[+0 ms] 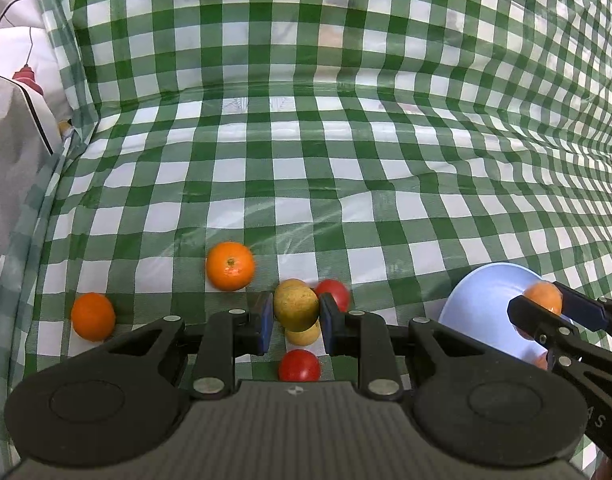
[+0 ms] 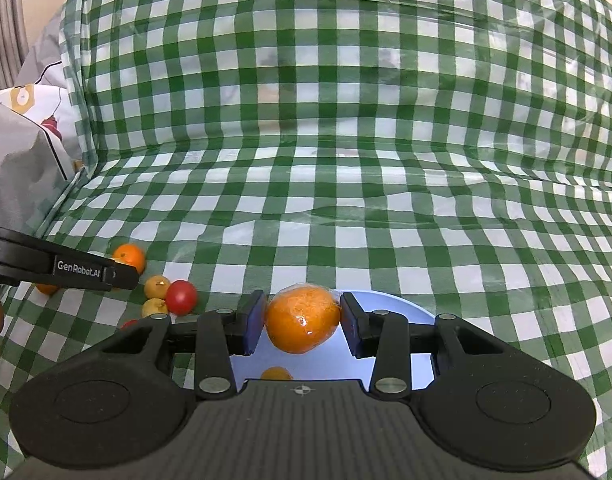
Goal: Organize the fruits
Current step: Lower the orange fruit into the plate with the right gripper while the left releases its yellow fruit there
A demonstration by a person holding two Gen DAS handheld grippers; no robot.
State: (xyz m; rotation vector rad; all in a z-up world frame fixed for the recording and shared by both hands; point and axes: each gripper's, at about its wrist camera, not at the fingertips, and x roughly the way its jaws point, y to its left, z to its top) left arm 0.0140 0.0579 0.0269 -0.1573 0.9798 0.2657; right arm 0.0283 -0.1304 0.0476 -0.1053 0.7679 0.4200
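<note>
My left gripper (image 1: 296, 312) is shut on a yellow-green fruit (image 1: 295, 303) just above the checked cloth. Below it lie a smaller yellow fruit (image 1: 304, 335) and a red fruit (image 1: 299, 365); another red fruit (image 1: 335, 293) lies right behind. Two oranges (image 1: 230, 266) (image 1: 93, 316) lie to the left. My right gripper (image 2: 302, 322) is shut on a plastic-wrapped orange (image 2: 303, 318) over the pale blue bowl (image 2: 406, 308), which holds another orange (image 2: 277, 373). The bowl (image 1: 480, 304) and right gripper (image 1: 540, 304) also show in the left wrist view.
The green-and-white checked cloth (image 1: 326, 168) covers the table and rises as a backdrop. Grey and white fabric (image 1: 14, 128) lies past the left edge. In the right wrist view the loose fruits (image 2: 174, 296) lie left of the bowl, under the left gripper's finger (image 2: 78, 274).
</note>
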